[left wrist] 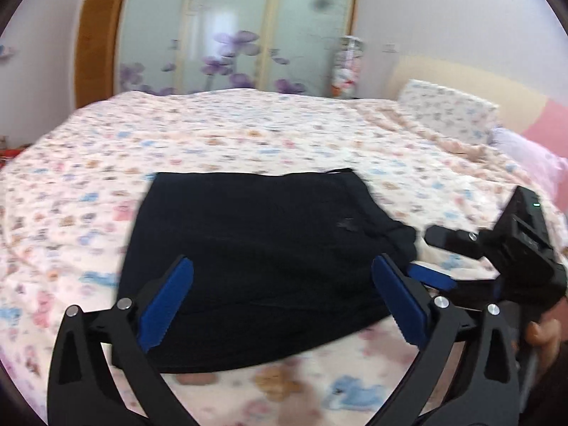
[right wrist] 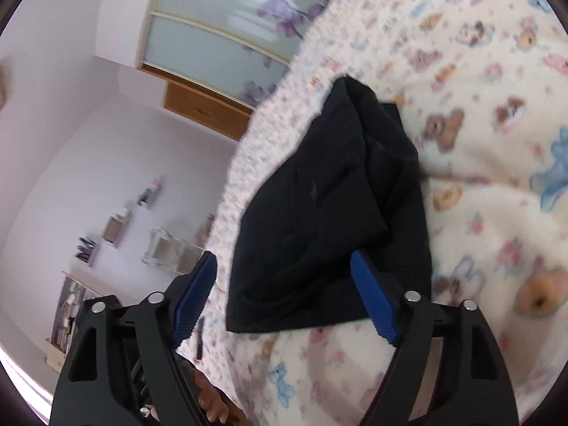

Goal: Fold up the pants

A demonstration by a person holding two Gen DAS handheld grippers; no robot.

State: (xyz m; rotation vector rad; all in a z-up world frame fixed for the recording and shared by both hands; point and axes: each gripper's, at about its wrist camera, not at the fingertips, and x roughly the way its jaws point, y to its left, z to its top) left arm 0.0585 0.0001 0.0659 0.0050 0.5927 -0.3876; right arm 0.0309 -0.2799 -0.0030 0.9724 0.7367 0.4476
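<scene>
The black pants (left wrist: 255,262) lie folded into a compact rectangle on the bed. My left gripper (left wrist: 284,305) is open, its blue pads either side of the near edge of the pants, holding nothing. In the left wrist view the right gripper (left wrist: 436,277) shows at the right, beside the pants' right edge. In the right wrist view the folded pants (right wrist: 326,213) lie just ahead, with a layered fold on top. My right gripper (right wrist: 287,298) is open and empty, its pads above the near end of the pants.
The bed (left wrist: 248,135) has a pale floral, bear-print cover (right wrist: 479,177). A pillow (left wrist: 447,110) and pink headboard (left wrist: 543,120) are at the far right. A sliding glass wardrobe (left wrist: 234,28) stands behind the bed. Wall shelves (right wrist: 117,227) show left in the right wrist view.
</scene>
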